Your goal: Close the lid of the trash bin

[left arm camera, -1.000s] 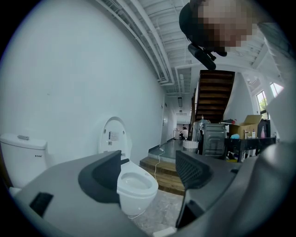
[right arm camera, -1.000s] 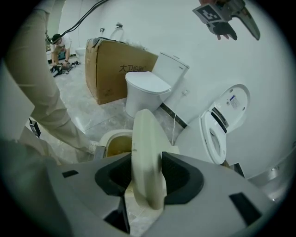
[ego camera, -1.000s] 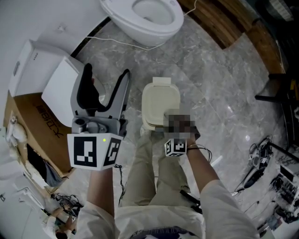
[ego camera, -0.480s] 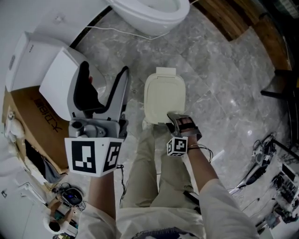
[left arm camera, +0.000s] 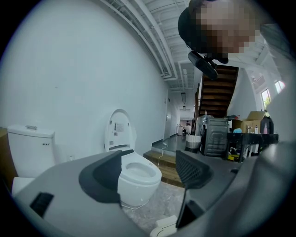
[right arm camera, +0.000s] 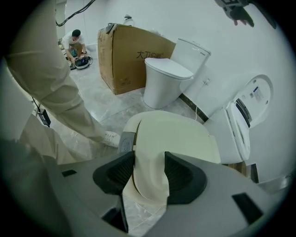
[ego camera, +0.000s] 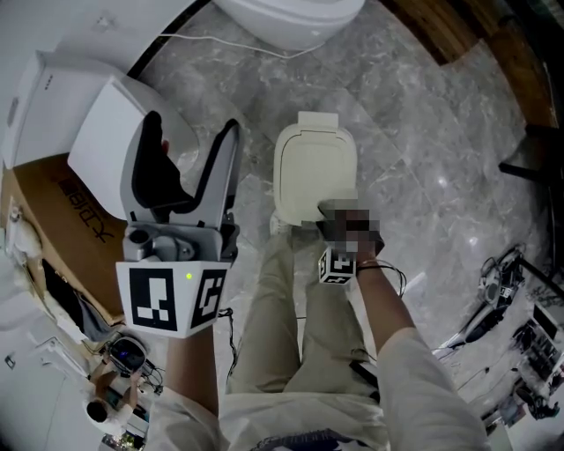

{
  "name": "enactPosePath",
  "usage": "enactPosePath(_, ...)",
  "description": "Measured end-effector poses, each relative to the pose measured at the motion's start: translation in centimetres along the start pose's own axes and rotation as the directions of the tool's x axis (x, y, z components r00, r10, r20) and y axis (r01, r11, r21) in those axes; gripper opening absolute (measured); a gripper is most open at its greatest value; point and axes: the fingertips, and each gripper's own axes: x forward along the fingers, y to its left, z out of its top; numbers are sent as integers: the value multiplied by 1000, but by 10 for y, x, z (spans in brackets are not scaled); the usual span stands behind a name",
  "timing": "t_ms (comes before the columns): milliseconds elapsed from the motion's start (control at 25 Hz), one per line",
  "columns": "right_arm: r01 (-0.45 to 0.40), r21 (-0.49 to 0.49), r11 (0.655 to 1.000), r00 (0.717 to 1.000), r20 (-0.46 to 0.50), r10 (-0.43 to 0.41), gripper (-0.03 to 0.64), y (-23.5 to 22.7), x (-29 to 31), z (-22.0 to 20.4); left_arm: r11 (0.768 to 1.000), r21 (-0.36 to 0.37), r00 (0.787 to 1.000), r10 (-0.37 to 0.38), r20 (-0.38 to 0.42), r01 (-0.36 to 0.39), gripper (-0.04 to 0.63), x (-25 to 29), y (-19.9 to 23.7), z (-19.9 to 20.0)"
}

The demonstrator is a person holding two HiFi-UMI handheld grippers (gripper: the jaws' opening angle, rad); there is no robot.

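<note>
You have a white toilet (ego camera: pixel 291 16) ahead on the grey marble floor (ego camera: pixel 423 150) and a cardboard box (ego camera: pixel 44 220) beside another toilet (ego camera: pixel 97 141) at your left.

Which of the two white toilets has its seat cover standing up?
The white toilet by the wooden step: its cover stands upright. The white toilet with a tank, beside the brown cardboard box, has its cover down.

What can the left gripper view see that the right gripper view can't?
Only the left gripper view shows the wooden stairs and the grey machine below them. Only the right gripper view shows the big cardboard box and a person crouching on the floor beside it. Both views show the white toilet with its lid standing up.
</note>
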Motion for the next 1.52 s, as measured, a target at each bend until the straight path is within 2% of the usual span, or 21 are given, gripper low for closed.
enactPosePath(360,-52,36,998,999,10,51,192,4,5,-3,1000,-4,1000,20,0,-20,350,-1,7,-3)
enactPosePath(560,-175,102,979,985,13,175,180,6,12,-4,999,-16,999,35,4,-35,350,-3,11,-5)
enactPosePath(640,-217,99,971,976,6,217,202,6,14,-5,999,-23,999,37,6,-37,350,-3,12,-7)
enactPosePath(840,-204,106,973,979,15,203,199,7,13,-7,999,-25,1000,24,5,-24,350,-1,7,-8)
enactPosePath(1000,-204,108,973,978,-16,207,201,1,9,-1,1000,-19,1000,13,0,-13,350,-1,3,-3)
enactPosePath(1080,-142,157,977,990,17,141,197,-24,-8,10,1000,-18,1000,7,2,-7,350,-3,-3,6)
enactPosePath(1160,-35,249,968,997,72,18,193,-66,-40,24,1000,-16,1000,-3,7,3,350,-7,-12,21)
enactPosePath(1280,135,399,907,970,131,-203,186,-142,-116,39,1000,-11,999,-28,20,28,350,-18,-34,55)
enactPosePath(1400,275,527,804,895,165,-414,181,-216,-219,47,999,10,998,-54,36,53,350,-38,-64,98)
enactPosePath(1520,358,649,671,778,190,-599,179,-268,-343,58,997,22,995,-70,67,69,350,-70,-96,147)
